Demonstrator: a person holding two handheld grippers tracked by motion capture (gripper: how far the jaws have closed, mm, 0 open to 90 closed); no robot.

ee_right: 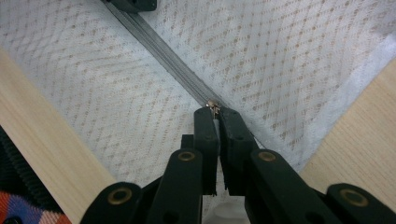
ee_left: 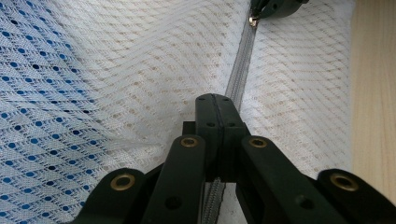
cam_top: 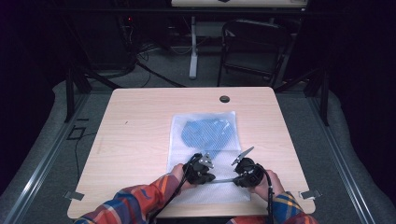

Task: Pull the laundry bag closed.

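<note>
Pale wood-grain tabletop (cam_top: pixel 140 135) with rounded corners carried a flat white mesh laundry bag (cam_top: pixel 205 126), its diamond-patterned netting showing a crumpled blue cloth (cam_top: pixel 208 133) inside. No writing could be read anywhere. Along the bag's near end ran a grey zipper tape (ee_left: pixel 240 77). The left gripper (ee_left: pixel 215 100) had its black jaws closed on that tape, while the right gripper (ee_right: pixel 215 112) had its jaws pinched on the small metal zipper pull (ee_right: pixel 214 106).
</note>
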